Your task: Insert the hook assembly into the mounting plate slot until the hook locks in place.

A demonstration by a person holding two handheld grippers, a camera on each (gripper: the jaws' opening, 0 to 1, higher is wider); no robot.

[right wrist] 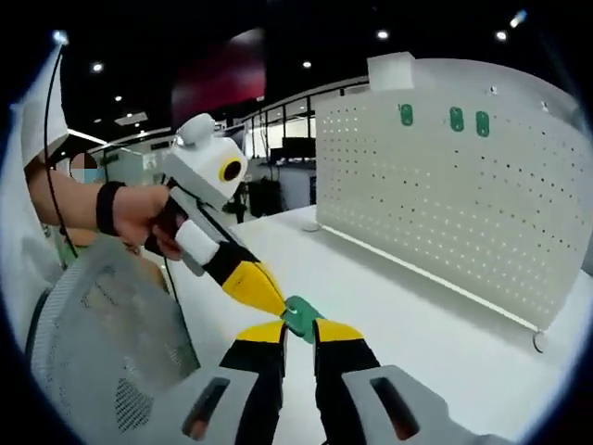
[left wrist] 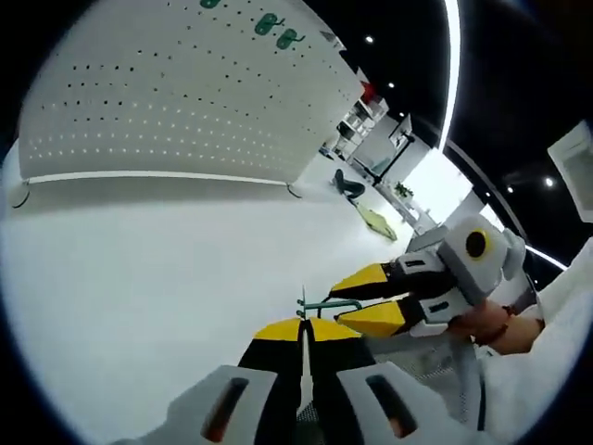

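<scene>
Hook assembly (right wrist: 301, 318): small green part, looks light, stiff, slick plastic; held mid-air above the white surface (left wrist: 139, 278), well short of the pegboard (right wrist: 445, 204). Right gripper (right wrist: 298, 326) jaws clamped on its body, left gripper (right wrist: 278, 301) jaws closed on its edge; grip the flat faces, not the thin hook.

light: bright, from ceiling strip (left wrist: 451, 69) and spot lamps | table (left wrist: 139, 278): glaring white, soft shadow under pegboard (left wrist: 185, 102) | edges: strong fisheye bending | focus: background soft
</scene>
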